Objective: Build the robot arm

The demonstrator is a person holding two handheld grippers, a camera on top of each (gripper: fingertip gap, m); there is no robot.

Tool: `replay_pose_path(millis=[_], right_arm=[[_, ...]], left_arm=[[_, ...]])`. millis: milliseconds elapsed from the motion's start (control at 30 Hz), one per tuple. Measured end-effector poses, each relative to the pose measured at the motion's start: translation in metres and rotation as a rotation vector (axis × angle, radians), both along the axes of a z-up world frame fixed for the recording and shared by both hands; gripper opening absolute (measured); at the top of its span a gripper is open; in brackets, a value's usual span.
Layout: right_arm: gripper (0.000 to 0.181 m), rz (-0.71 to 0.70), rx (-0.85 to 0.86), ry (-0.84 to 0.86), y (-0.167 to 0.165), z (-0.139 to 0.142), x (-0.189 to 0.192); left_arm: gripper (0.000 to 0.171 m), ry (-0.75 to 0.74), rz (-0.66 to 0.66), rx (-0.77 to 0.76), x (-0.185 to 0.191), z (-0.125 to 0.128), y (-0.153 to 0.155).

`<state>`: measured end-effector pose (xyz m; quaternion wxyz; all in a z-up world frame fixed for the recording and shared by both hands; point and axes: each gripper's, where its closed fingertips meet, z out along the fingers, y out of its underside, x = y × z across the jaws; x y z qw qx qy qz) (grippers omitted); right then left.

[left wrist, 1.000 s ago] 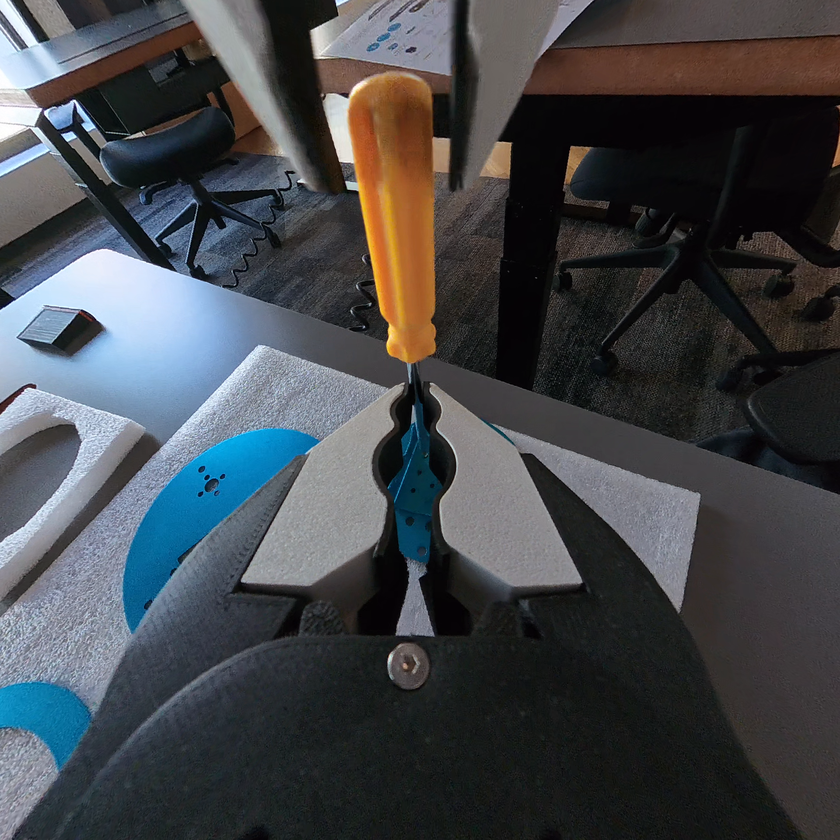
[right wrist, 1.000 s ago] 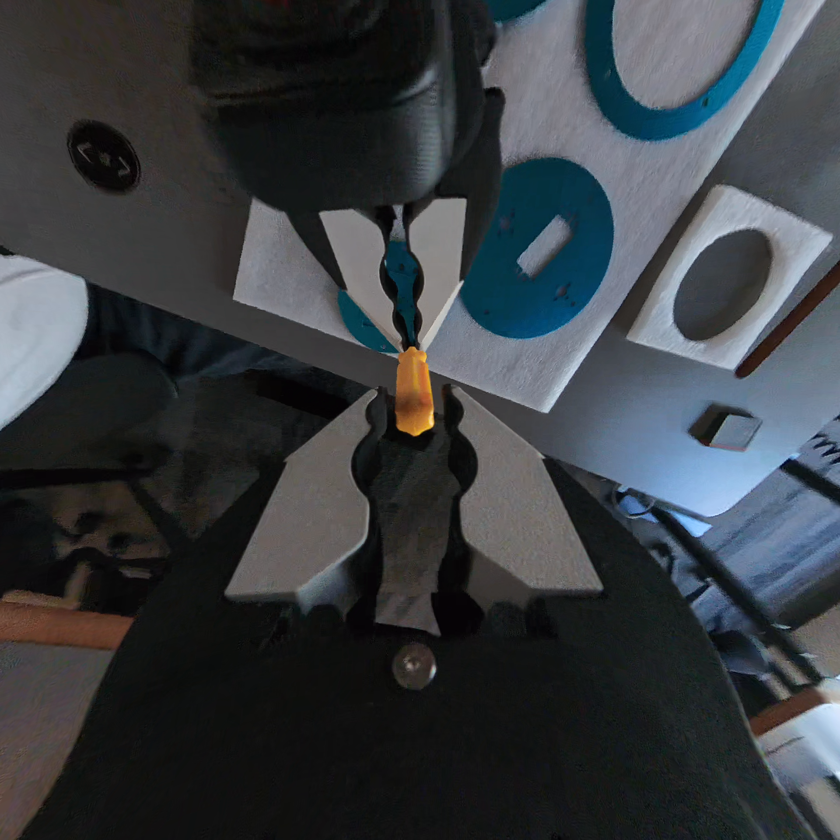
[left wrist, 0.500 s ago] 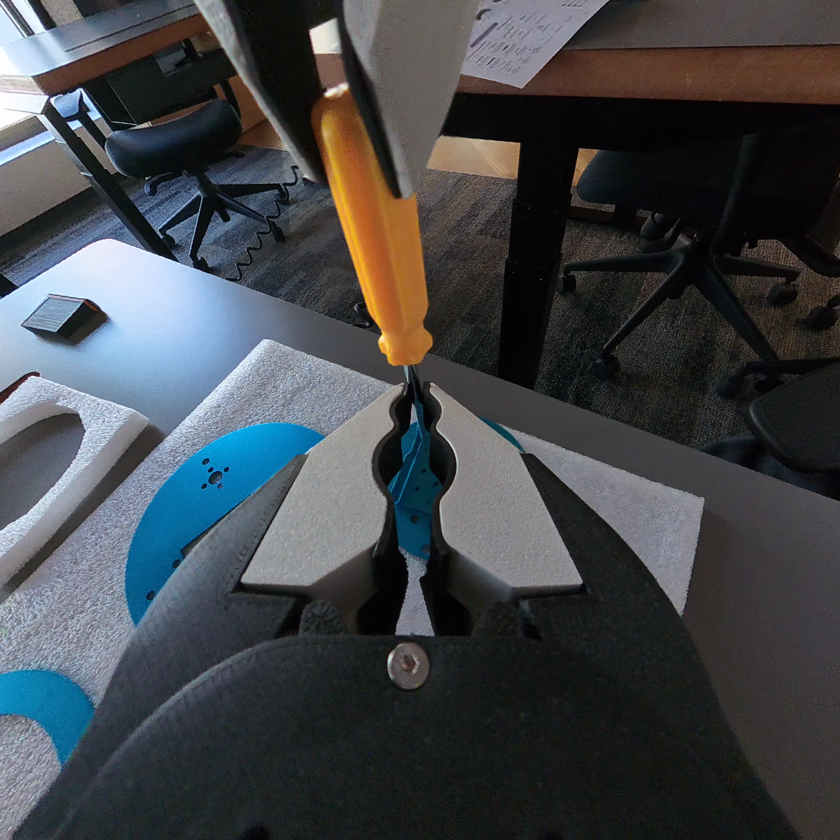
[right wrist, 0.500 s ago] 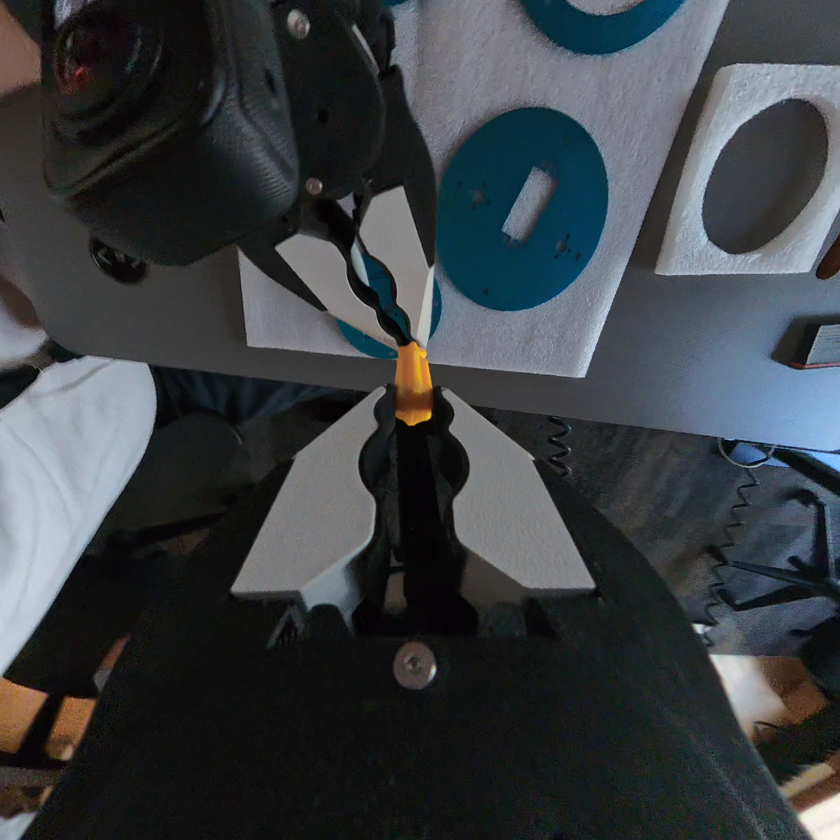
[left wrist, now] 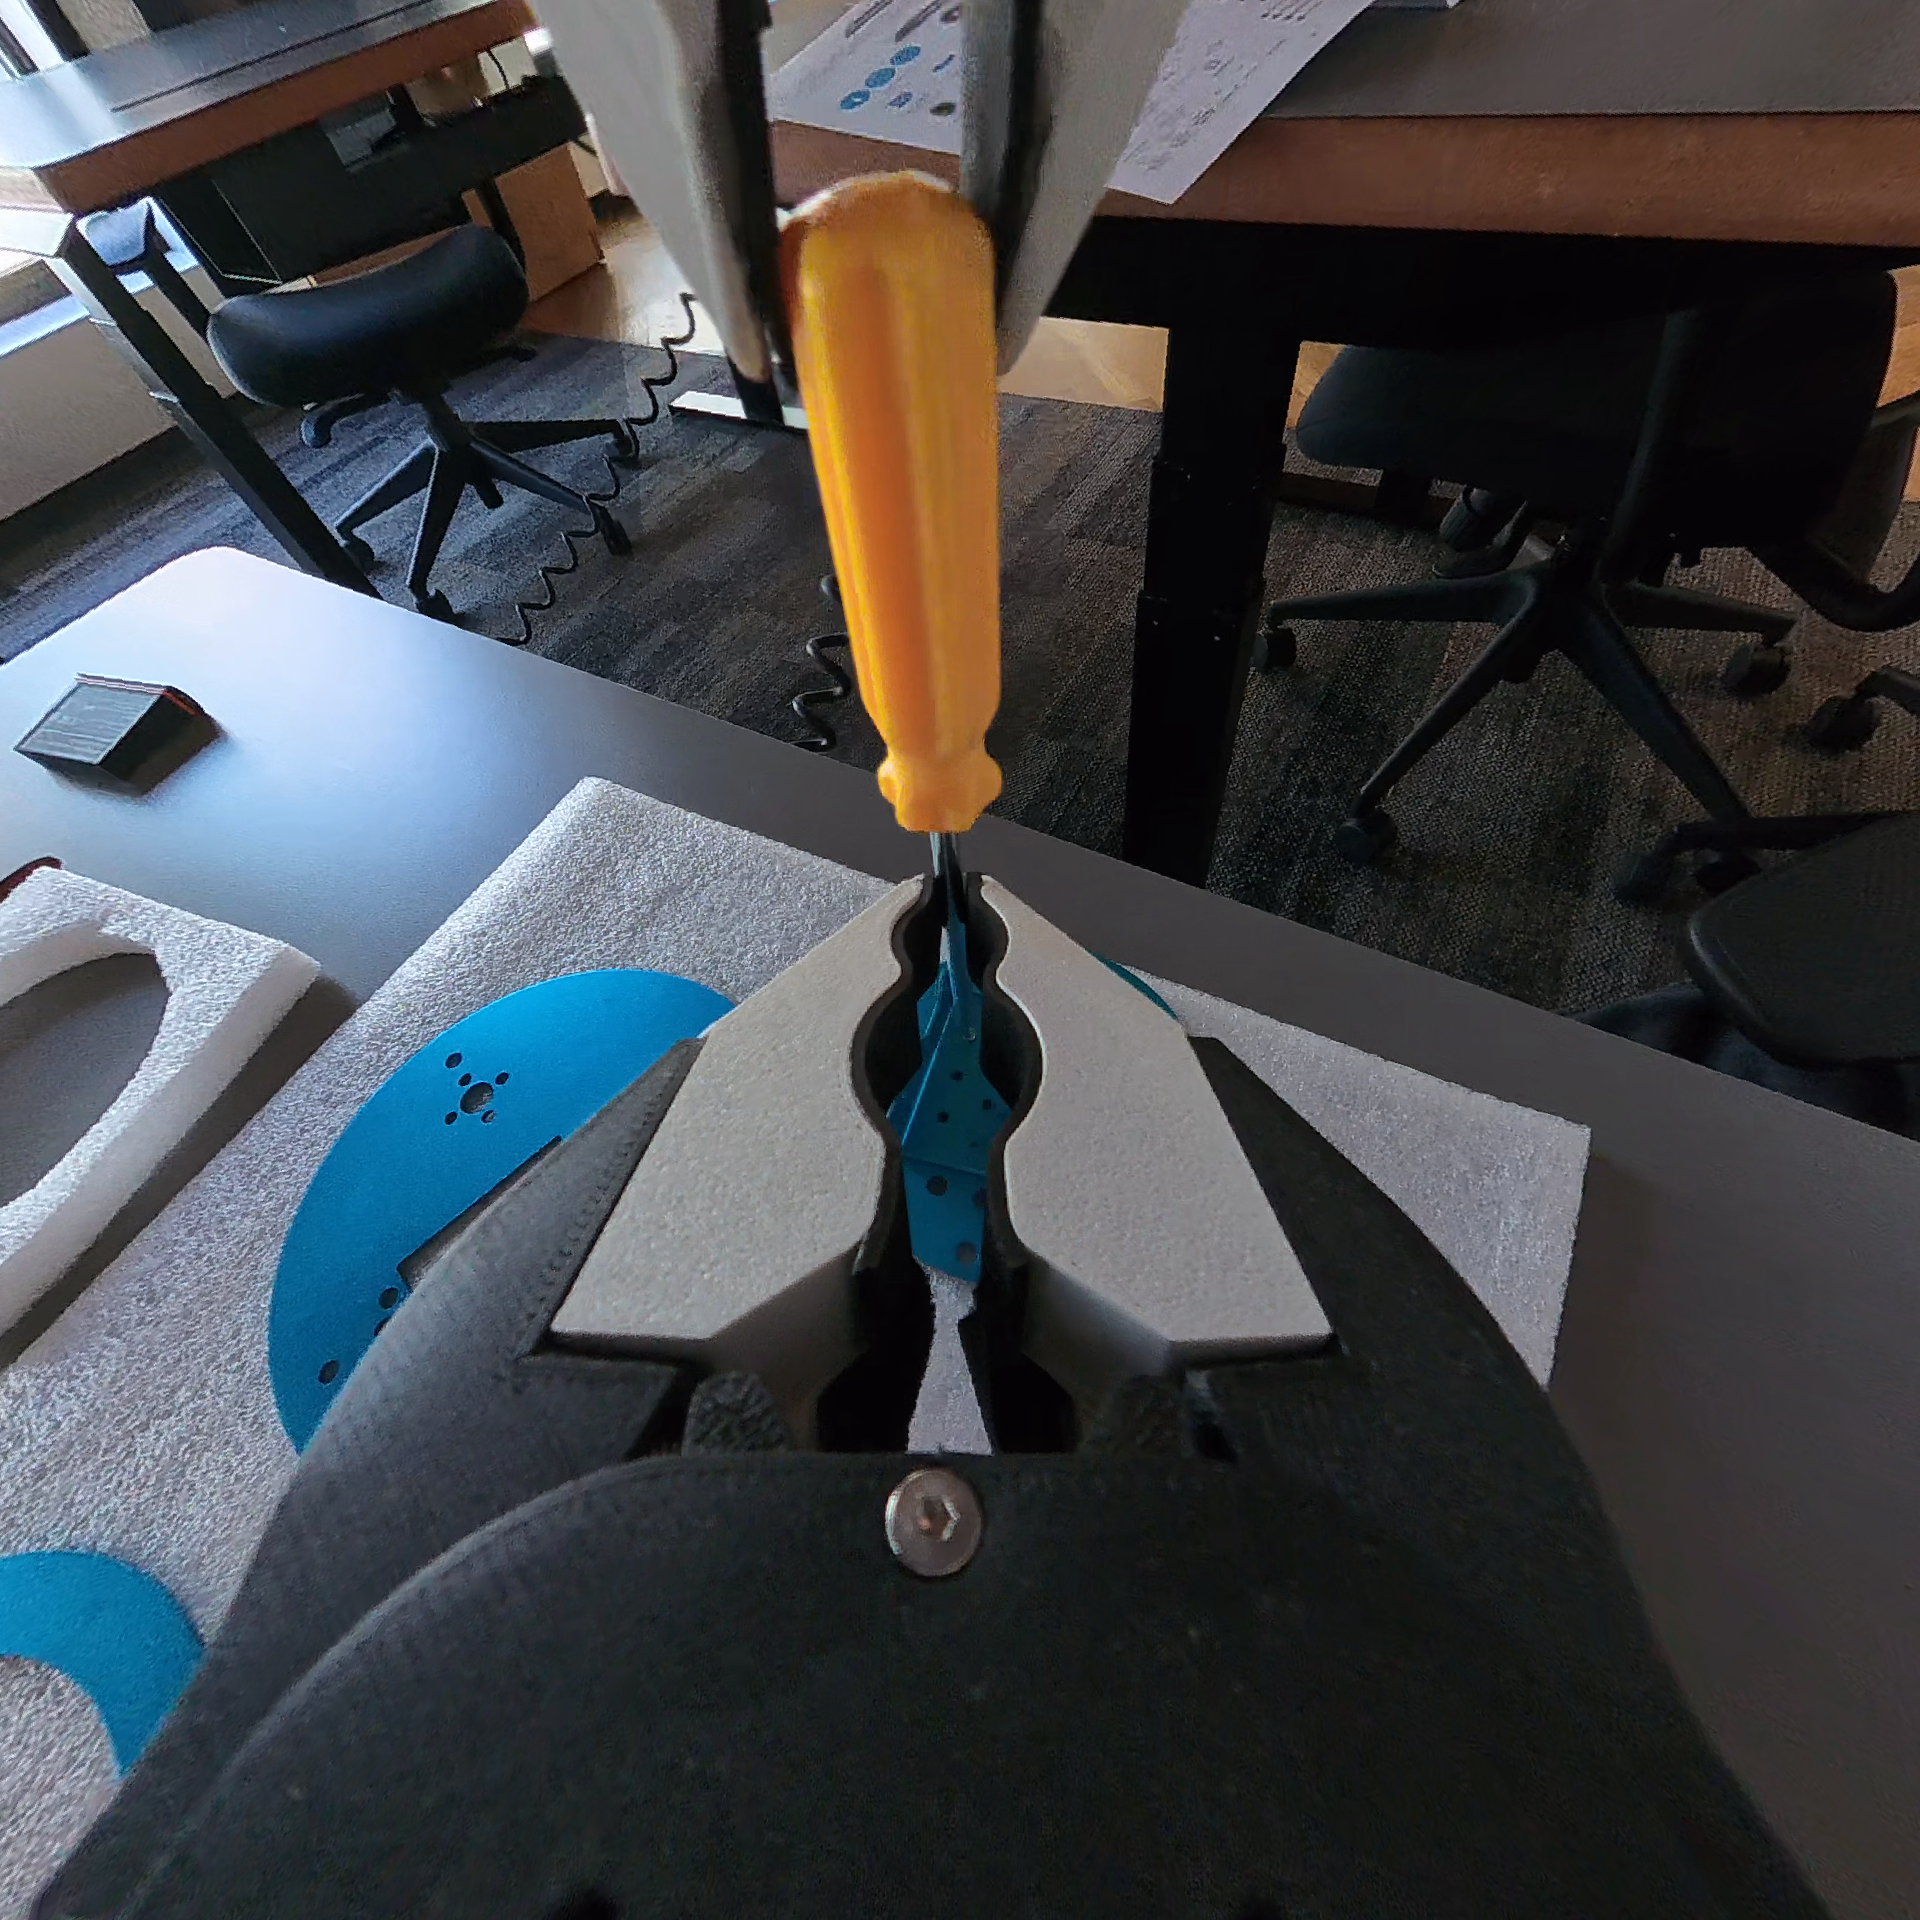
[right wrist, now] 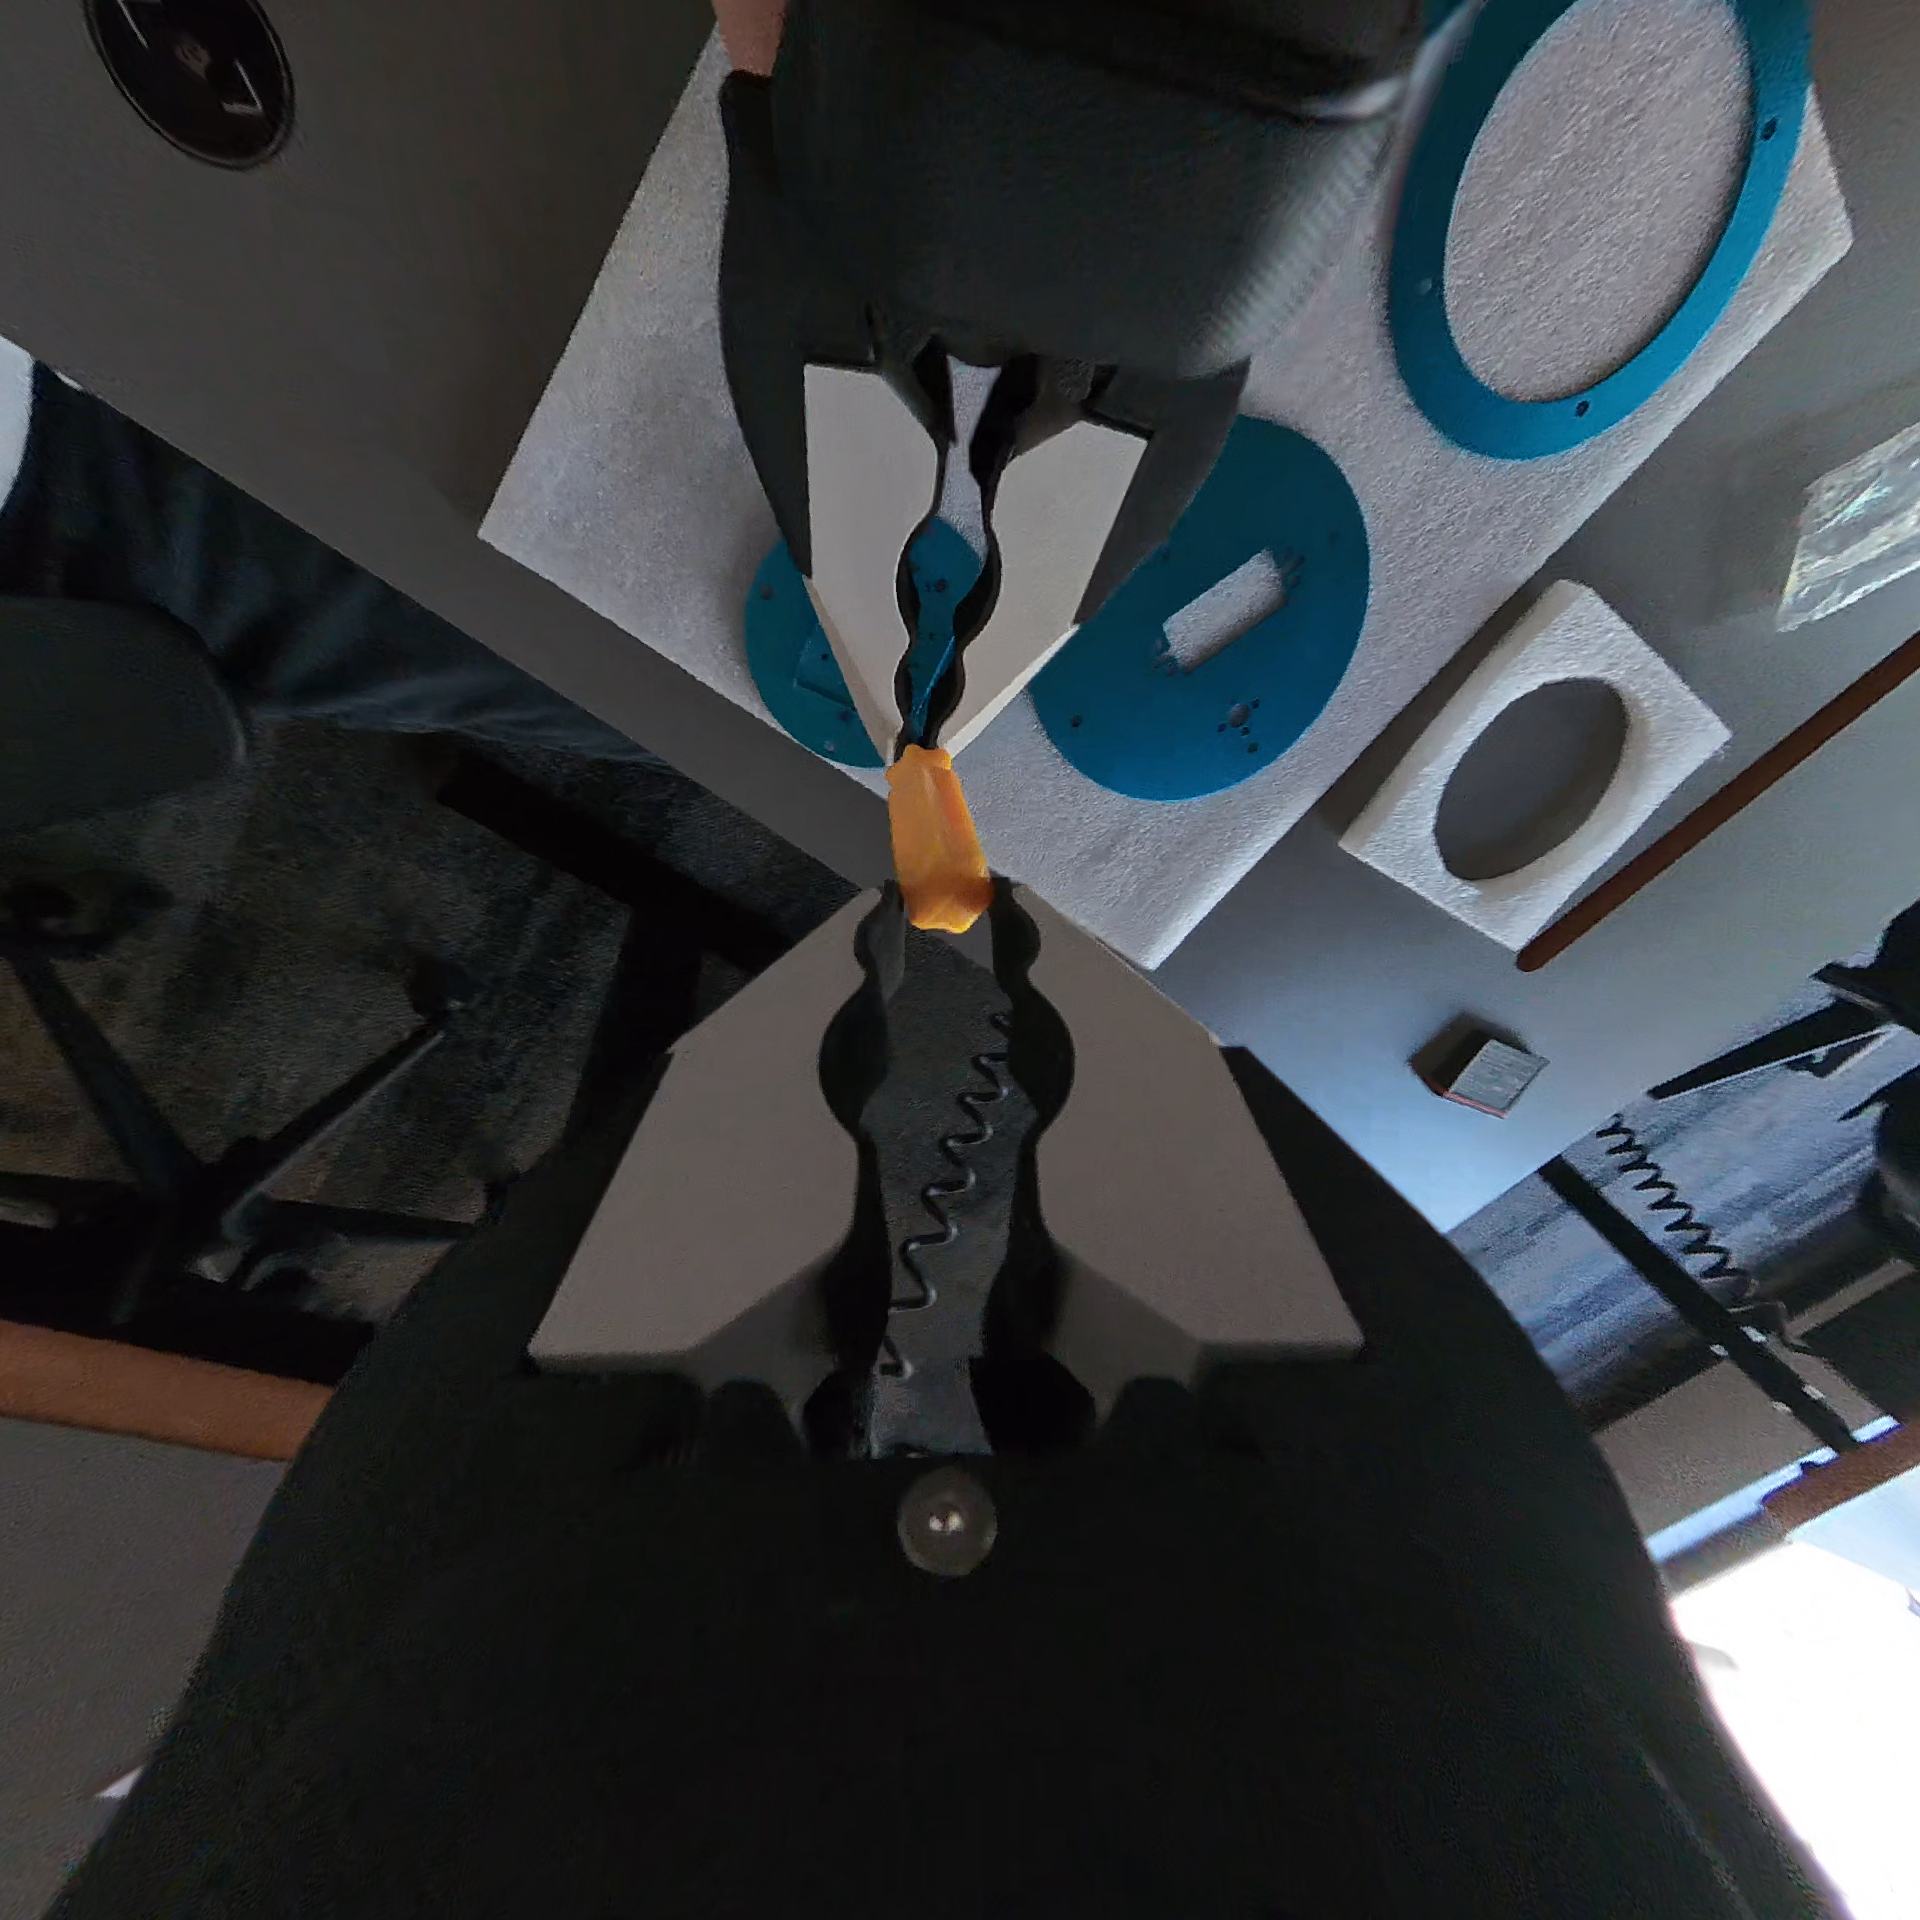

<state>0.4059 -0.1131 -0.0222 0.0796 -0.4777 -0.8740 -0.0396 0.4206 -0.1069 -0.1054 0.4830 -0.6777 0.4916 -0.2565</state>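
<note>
Orange screwdriver (left wrist: 902, 499) stands between both closed grippers near table edge (left wrist: 1351, 935).

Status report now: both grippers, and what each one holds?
Left gripper shut on blue bracket. Right gripper shut on orange screwdriver, tip at bracket. Blue discs on foam below.

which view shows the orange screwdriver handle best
The left wrist view: the whole orange screwdriver handle stands nearly upright there, its top between the right gripper's fingers, its dark shaft running down into the left gripper. The right wrist view looks along it end-on, so it appears only as a short foreshortened stub.
</note>
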Motion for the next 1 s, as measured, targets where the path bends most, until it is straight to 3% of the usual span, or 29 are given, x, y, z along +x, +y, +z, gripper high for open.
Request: replay_pose_path(millis=[67,200,267,333,400,500,1000], right_arm=[[0.015,-0.116,-0.022,-0.014,0.004,0.0,0.002],[0.016,-0.498,-0.103,-0.007,0.006,0.0,0.003],[0.016,-0.561,-0.13,-0.013,0.003,-0.001,0.005],[0.017,-0.427,-0.125,-0.011,-0.002,0.0,0.002],[0.034,-0.228,-0.044,0.003,0.0,0.002,-0.001],[0.026,-0.066,0.013,0.001,-0.003,0.002,-0.001],[0.016,-0.102,-0.033,0.056,-0.003,0.009,-0.004]], left_arm=[[0.002,0.004,0.009,0.005,0.0,0.0,0.001],[0.002,0.001,0.014,-0.002,0.0,0.0,0.002],[0.002,0.003,0.009,0.001,0.0,0.0,0.002],[0.002,0.011,0.012,0.007,0.0,-0.001,0.002],[0.002,0.017,0.011,0.009,0.0,-0.002,0.002],[0.002,0.017,0.012,0.009,0.0,-0.002,0.002],[0.002,-0.017,0.014,0.021,-0.002,0.007,0.001]])
